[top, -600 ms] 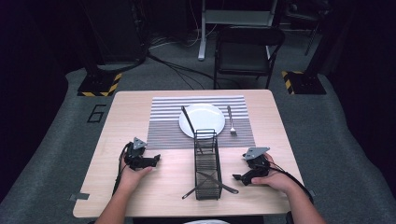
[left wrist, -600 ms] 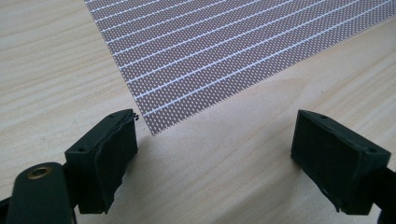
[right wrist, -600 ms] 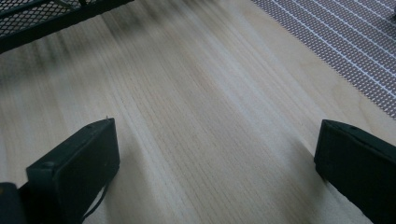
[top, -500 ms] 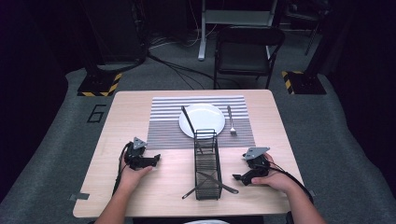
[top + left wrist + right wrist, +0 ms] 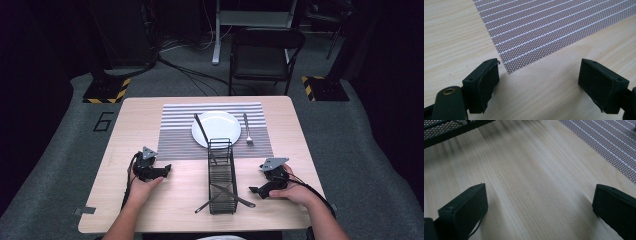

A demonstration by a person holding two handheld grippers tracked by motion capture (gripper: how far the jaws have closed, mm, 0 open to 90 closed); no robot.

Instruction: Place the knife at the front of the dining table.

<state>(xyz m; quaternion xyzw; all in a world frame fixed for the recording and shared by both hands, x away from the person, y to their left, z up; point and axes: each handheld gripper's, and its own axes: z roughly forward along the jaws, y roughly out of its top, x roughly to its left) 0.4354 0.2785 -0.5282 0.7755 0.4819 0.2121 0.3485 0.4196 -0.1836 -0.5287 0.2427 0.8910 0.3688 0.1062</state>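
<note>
High view first: on the light wooden desk [image 5: 150,115] a black wire-mesh cutlery basket [image 5: 222,175] stands at the middle of the near half, long axis running from the near edge toward the far edge, with two dark utensils poking out at its near end; just beyond it a grey striped placemat [image 5: 175,135] carries a round white plate [image 5: 220,127], a dark utensil leaning across the plate's left rim and a silver fork [image 5: 246,129] lying just right of the plate; the left gripper [image 5: 162,170] rests on the desk left of the basket, well apart from it, and the right gripper [image 5: 257,189] rests to the basket's right, near its near end, each in a hand coming from the near edge; neither touches the basket.

Left gripper view, closer than the high one: the jaws stand wide apart with bare wood between them and nothing held; the near left corner of the placemat [image 5: 554,27] lies just ahead, close to the left-hand pad [image 5: 487,82].

Right gripper view: these jaws are likewise spread wide over bare wood, gripping nothing; a strip of the basket [image 5: 451,130] crosses the upper left corner, apart from the pads, and the placemat [image 5: 614,142] fills the upper right.
</note>
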